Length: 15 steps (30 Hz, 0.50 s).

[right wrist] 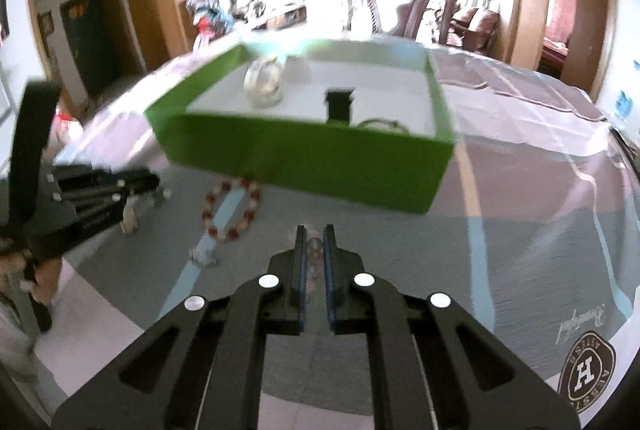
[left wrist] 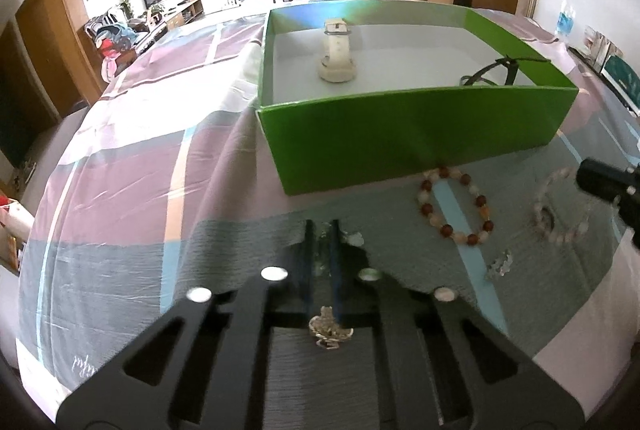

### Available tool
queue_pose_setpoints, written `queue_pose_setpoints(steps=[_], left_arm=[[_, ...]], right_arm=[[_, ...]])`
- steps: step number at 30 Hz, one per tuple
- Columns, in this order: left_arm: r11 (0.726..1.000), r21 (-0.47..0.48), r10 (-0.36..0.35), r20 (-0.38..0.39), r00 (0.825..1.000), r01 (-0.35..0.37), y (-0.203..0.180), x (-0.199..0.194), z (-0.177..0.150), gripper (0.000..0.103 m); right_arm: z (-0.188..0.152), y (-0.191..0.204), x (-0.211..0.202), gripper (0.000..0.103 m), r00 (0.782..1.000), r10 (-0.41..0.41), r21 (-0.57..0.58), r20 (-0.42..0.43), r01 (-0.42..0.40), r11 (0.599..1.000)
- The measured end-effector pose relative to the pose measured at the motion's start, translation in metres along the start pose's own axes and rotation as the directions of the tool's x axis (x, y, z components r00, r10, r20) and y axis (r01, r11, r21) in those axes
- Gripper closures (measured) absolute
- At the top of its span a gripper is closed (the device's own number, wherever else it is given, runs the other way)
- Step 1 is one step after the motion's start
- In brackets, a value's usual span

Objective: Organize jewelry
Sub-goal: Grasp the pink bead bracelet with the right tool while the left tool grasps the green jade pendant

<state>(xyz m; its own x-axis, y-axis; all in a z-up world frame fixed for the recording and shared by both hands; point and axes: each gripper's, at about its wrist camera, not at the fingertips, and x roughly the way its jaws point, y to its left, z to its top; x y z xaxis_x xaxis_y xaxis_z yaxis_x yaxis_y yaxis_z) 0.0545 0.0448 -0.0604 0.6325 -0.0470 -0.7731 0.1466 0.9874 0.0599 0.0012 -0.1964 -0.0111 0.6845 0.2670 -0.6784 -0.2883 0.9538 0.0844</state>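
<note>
Left gripper [left wrist: 322, 230] nearly closed, narrow slit between the blue-lined jaws, pinching a pale, glittery chain-like piece of jewellery [left wrist: 329, 328] that dangles below the fingers. Could slip free: thin, limp metal links, little surface for the pads to bite. Right gripper [right wrist: 311, 230] also almost shut, clamped on a translucent glassy bead bracelet [right wrist: 314, 250]; smooth round beads, liable to roll out or hang unevenly. Ahead of both, an open green cardboard box with white floor [left wrist: 400, 126], holding a cream-coloured wristwatch [left wrist: 335, 58] and a dark cord necklace [left wrist: 496, 70]. Near wall stands tall, so a low carry could snag a dangling strand on the rim. Between grippers and box, on the soft striped cloth [left wrist: 160, 190], a red-and-white bead bracelet [left wrist: 456, 206] and a small silvery trinket [left wrist: 500, 262]; easy to drag by accident.
</note>
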Motion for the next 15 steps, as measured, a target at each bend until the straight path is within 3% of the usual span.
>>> queue_pose_setpoints(steps=[9, 15], left_arm=[[1.0, -0.006, -0.017, 0.021, 1.0, 0.017, 0.002, -0.005, 0.0, 0.097], [1.0, -0.001, -0.023, 0.015, 1.0, 0.023, 0.001, -0.003, -0.002, 0.097]], right_arm=[[0.006, -0.019, -0.02, 0.098, 0.997, -0.005, 0.066, 0.081, -0.001, 0.998], [0.003, -0.023, -0.003, 0.095, 0.999, -0.023, 0.053, -0.024, 0.024, 0.998]])
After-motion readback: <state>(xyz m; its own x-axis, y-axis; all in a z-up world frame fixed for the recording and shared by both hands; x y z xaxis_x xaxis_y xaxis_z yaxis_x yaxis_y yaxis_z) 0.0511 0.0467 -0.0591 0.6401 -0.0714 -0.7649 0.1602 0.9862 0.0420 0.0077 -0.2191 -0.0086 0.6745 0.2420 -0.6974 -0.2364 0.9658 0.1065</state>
